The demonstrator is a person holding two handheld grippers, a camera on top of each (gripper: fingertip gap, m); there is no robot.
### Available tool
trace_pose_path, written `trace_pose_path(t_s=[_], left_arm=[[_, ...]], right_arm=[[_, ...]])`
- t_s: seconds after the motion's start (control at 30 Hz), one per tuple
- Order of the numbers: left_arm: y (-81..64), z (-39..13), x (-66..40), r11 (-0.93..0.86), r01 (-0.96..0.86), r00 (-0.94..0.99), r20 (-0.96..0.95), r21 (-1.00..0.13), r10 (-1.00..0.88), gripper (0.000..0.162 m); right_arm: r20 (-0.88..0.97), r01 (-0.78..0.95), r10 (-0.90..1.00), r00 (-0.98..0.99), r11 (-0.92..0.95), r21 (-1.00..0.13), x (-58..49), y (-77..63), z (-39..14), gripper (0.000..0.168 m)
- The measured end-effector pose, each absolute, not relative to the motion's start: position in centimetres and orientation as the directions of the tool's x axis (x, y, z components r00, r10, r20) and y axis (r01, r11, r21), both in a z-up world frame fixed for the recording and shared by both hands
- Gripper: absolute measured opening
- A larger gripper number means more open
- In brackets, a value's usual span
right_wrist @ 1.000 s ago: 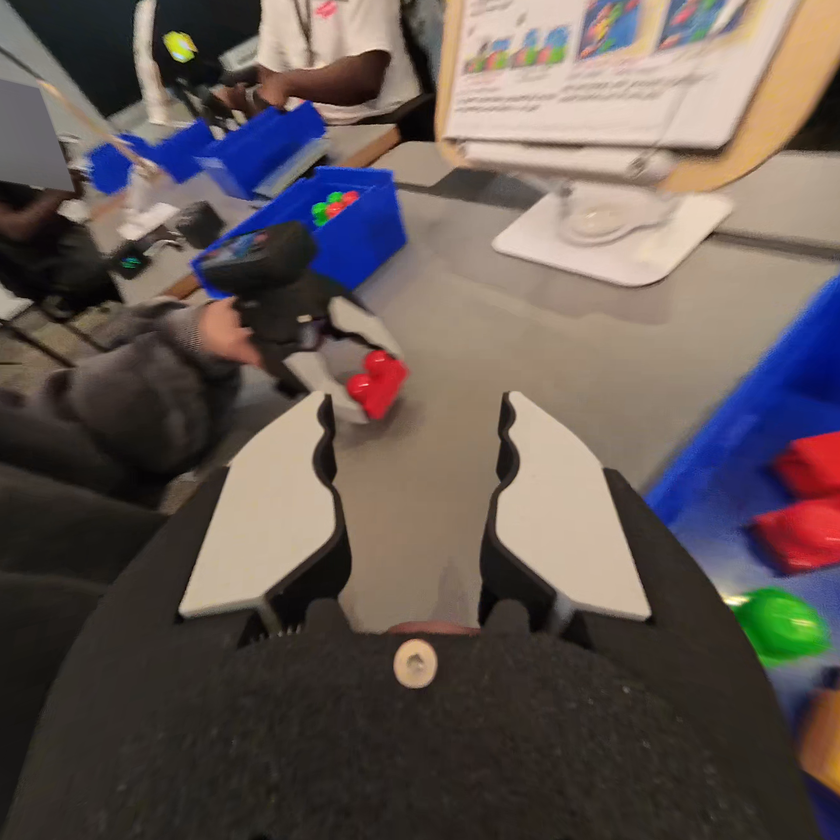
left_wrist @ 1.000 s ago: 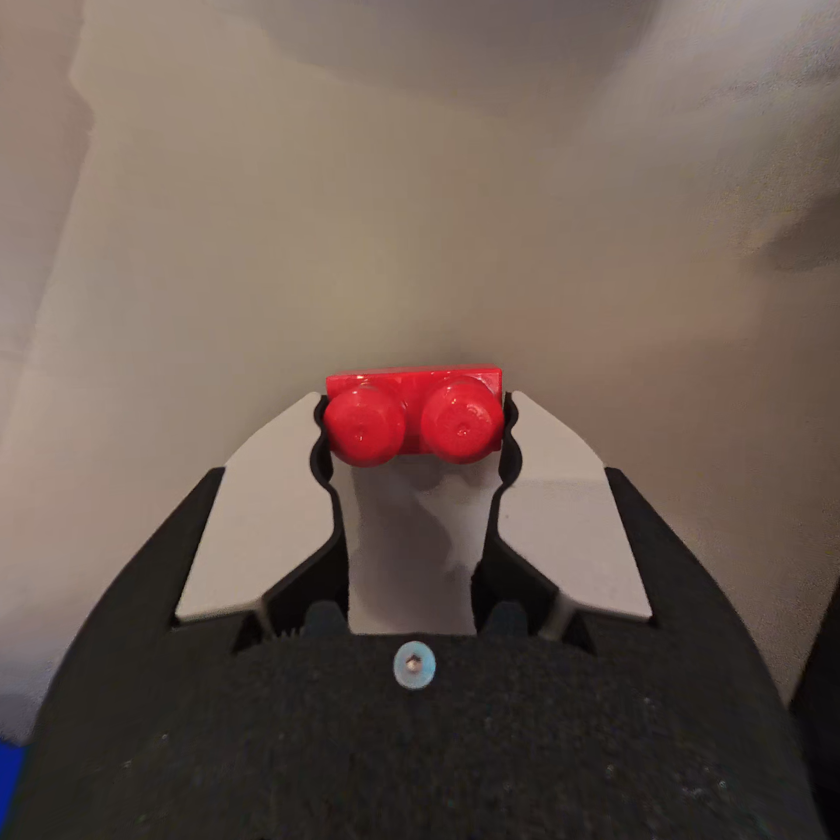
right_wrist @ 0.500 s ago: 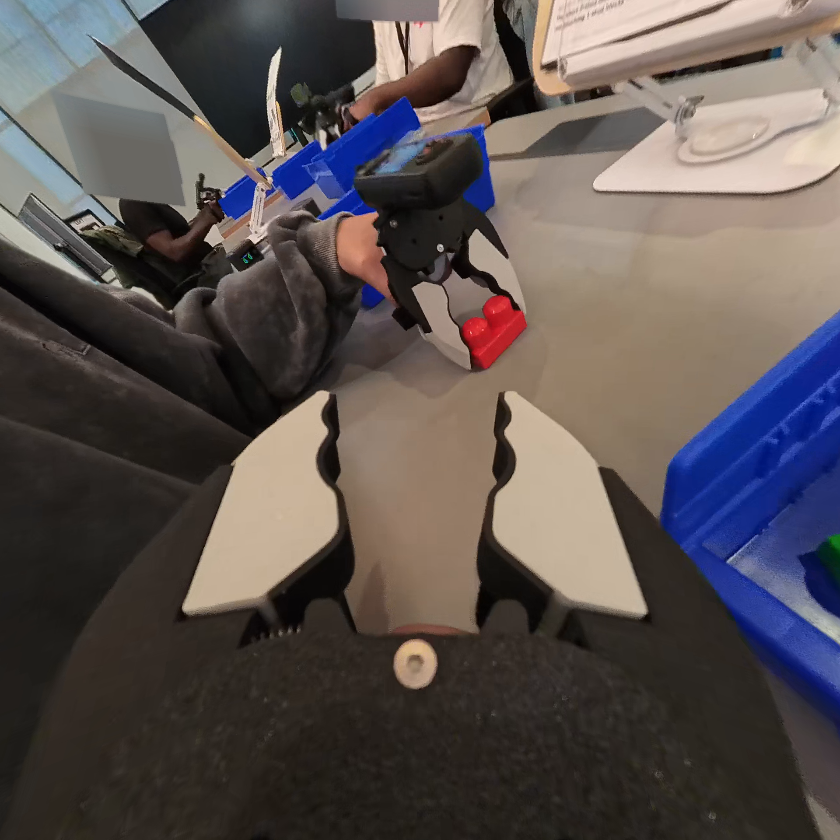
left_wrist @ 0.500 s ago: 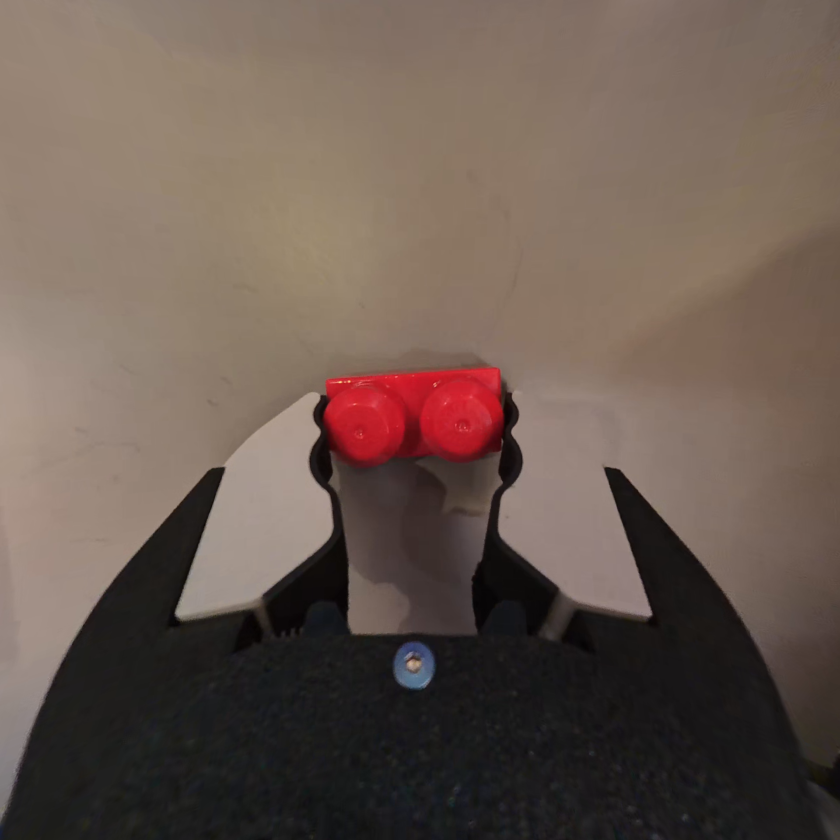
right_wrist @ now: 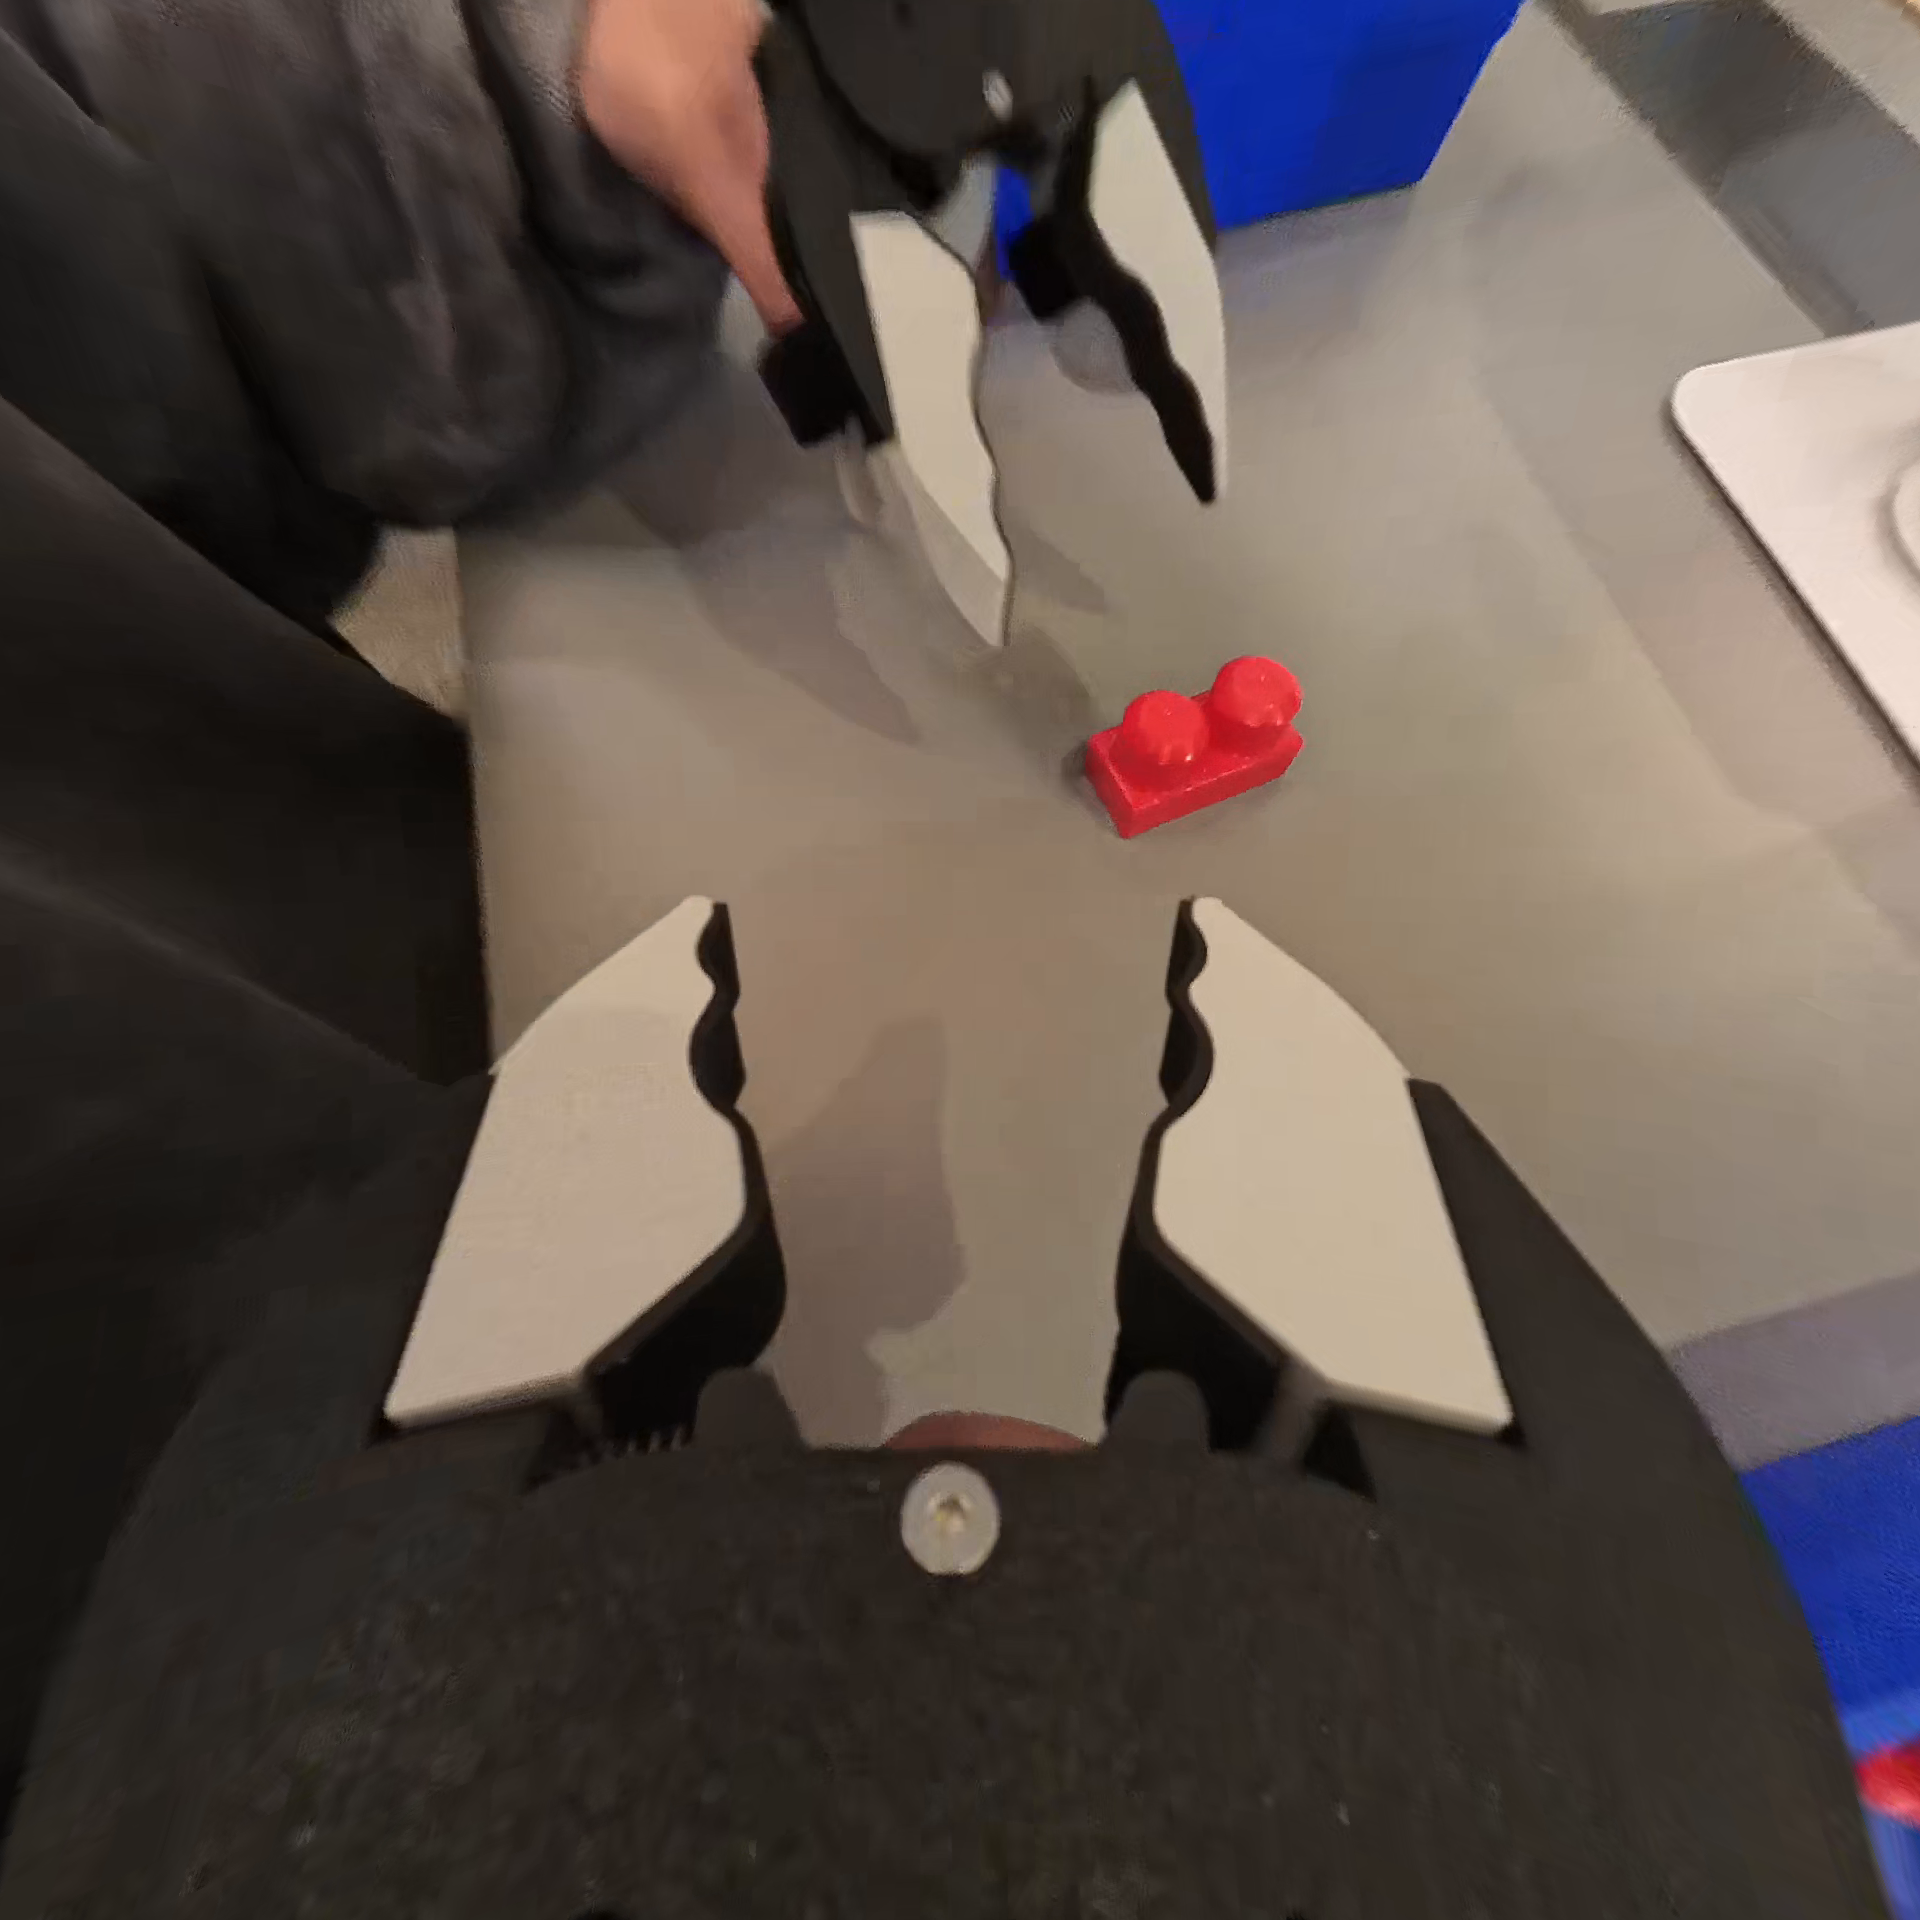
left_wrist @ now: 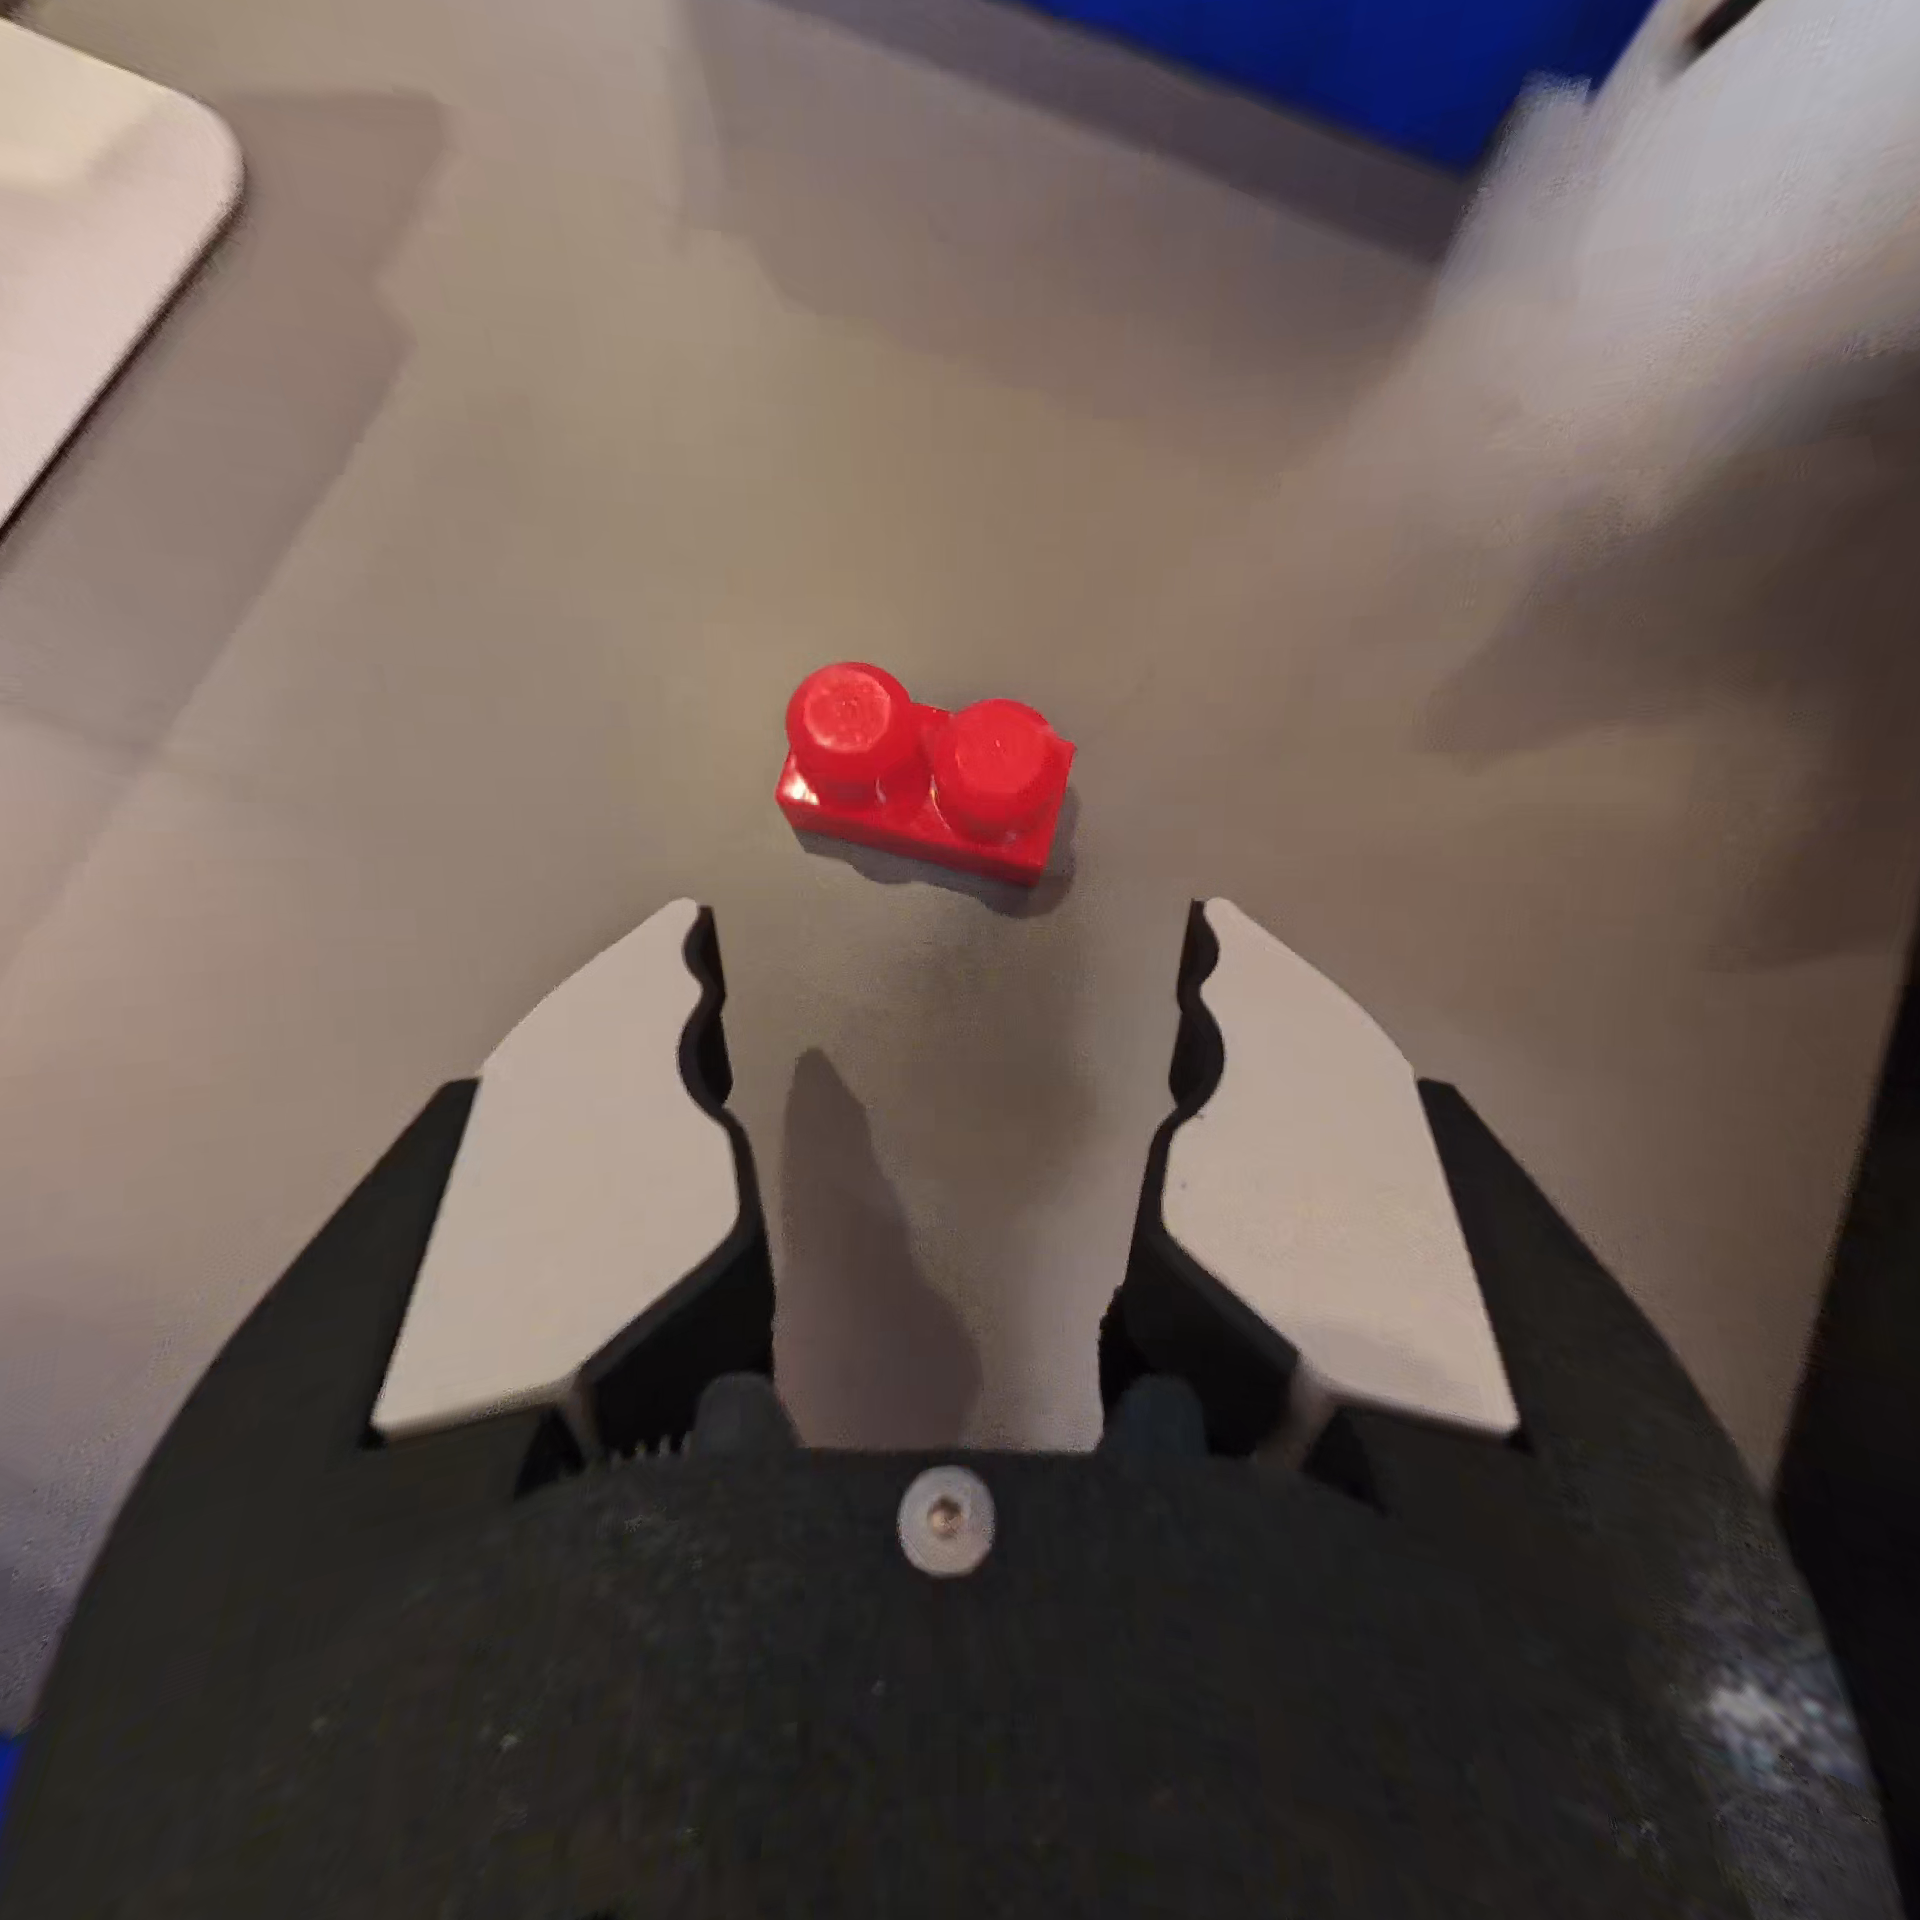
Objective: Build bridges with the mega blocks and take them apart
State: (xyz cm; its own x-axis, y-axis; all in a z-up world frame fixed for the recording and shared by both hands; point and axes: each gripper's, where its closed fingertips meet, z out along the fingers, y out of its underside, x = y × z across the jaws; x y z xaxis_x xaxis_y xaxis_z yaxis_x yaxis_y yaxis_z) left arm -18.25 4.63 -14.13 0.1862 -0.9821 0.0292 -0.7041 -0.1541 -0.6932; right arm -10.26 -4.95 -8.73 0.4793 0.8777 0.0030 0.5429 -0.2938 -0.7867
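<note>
Centrally, red block (left_wrist: pixel 925 790) upright on bare grey table (left_wrist: pixel 520 520), blue bin (right_wrist: pixel 1320 104) behind.

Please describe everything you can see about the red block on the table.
The red block is a small brick of glossy plastic with a low rectangular base and two round studs on top. It sits upright on its base, studs up, on the grey table, at a slight angle to both cameras. Nothing grips or touches it except the table. The open left gripper and right gripper are both apart from it. No other block is attached.
</note>
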Motion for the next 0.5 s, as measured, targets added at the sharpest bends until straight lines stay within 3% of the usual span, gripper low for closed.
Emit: trace_pose_path(t_s=[0.13,0.33,0.5], left_arm=[[1.4,-12.3,-20.8,-0.291,-0.519,0.255,0.179,-0.804,-0.95,0.08],[-3.4,-13.2,-23.4,-0.377,-0.422,0.286,0.273,-0.824,-0.918,0.079],[-6.4,-15.0,-24.4,-0.392,-0.447,0.272,0.295,-0.804,-0.916,0.079]], right_arm=[[0.078,0.73,0.926,0.37,-0.238,-0.64,-12.4,-1.2,-10.8,0.08],[0.183,0.929,0.964,0.194,-0.121,-0.35,-13.9,4.0,-14.2,0.077],[0.058,0.974,0.994,0.096,-0.082,-0.21,-14.6,5.7,-17.4,0.077]])
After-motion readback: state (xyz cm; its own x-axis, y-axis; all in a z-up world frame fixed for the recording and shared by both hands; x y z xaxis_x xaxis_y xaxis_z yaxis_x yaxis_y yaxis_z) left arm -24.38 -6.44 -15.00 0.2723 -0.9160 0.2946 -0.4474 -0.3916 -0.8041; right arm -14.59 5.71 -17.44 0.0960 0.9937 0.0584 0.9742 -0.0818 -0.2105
